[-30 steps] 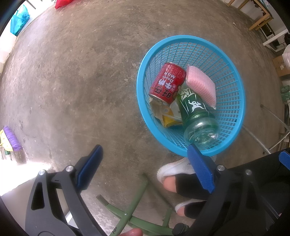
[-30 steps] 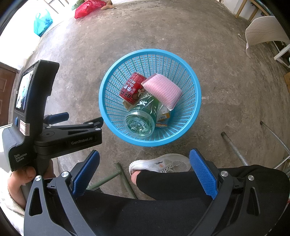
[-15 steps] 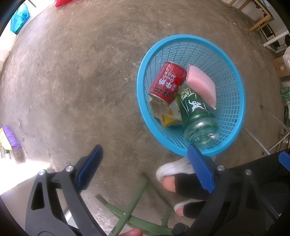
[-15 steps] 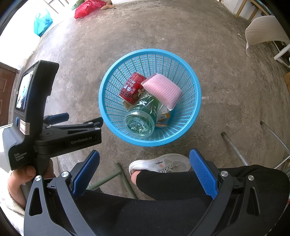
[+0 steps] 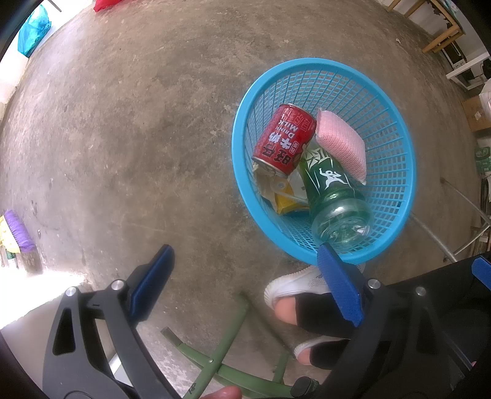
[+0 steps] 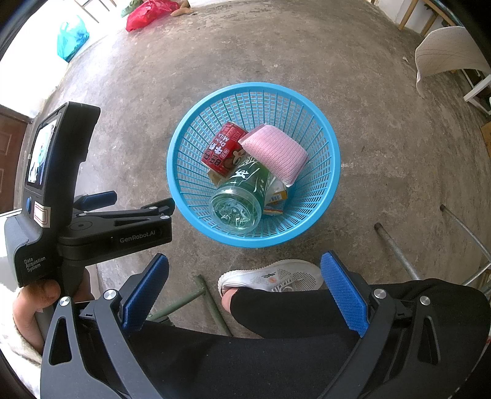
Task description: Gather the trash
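Note:
A blue mesh basket (image 5: pixel 396 172) (image 6: pixel 325 190) stands on the concrete floor. Inside lie a red milk can (image 5: pixel 284 141) (image 6: pixel 224 147), a green plastic bottle (image 5: pixel 334 196) (image 6: pixel 242 190), a pink sponge (image 5: pixel 340 144) (image 6: pixel 274 152) and a crumpled yellow wrapper (image 5: pixel 285 199) (image 6: pixel 276 196). My left gripper (image 5: pixel 245 282) hangs open above the floor, left of the basket, with nothing between its fingers. My right gripper (image 6: pixel 244 288) is open too, held over a person's leg, short of the basket. The left gripper's body (image 6: pixel 92 224) shows at the left of the right wrist view.
A person's white shoe (image 6: pixel 273 276) and black trouser leg (image 6: pixel 307 310) sit just in front of the basket. Green chair legs (image 5: pixel 227 346) cross the bottom. Metal poles (image 6: pixel 396 248) lie at the right. Red (image 6: pixel 147 12) and teal (image 6: pixel 72 38) bags lie far back; furniture stands at the far right.

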